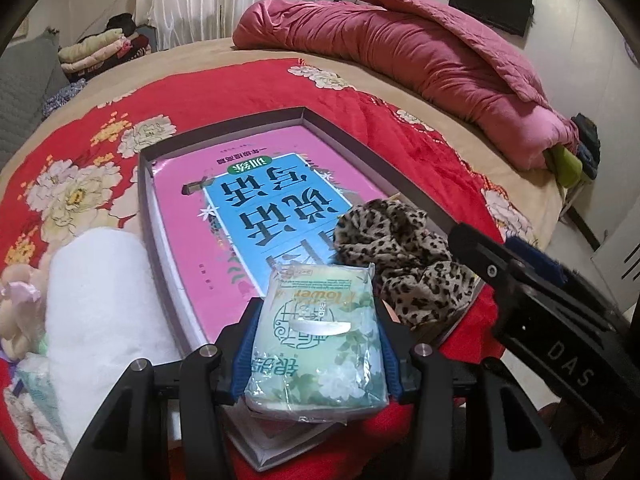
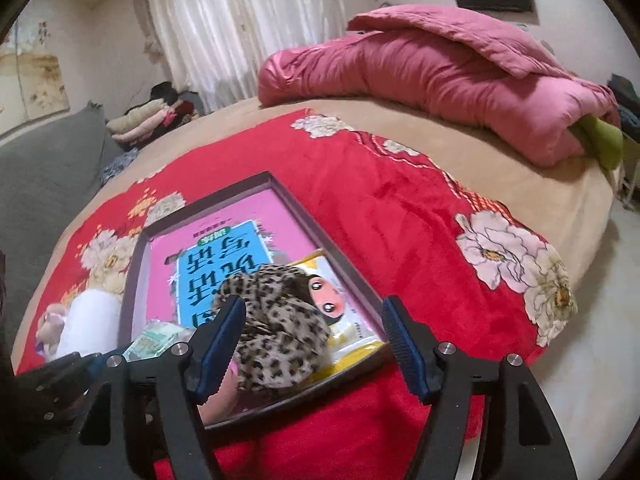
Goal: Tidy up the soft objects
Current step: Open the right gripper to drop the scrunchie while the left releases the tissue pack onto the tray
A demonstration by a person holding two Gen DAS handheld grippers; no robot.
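Observation:
My left gripper point(image 1: 318, 320) is shut on a pale green tissue pack point(image 1: 316, 340), held over the near edge of a shallow dark box point(image 1: 224, 132). A pink and blue book point(image 1: 192, 220) lies flat in the box. At the box's near right corner a crumpled leopard-print cloth point(image 2: 276, 320) rests on the book. My right gripper point(image 2: 315, 306) stands open over that cloth, with its left pad beside the cloth and its right pad well apart. A rolled white towel point(image 1: 104, 300) and a pale plush toy point(image 1: 20, 300) lie left of the box.
The box sits on a red flowered blanket point(image 2: 400, 208) spread over a beige bed. A heaped pink quilt point(image 1: 420, 52) fills the far right of the bed. Folded clothes point(image 1: 100, 48) are stacked at the far left. The bed edge drops to the floor at right.

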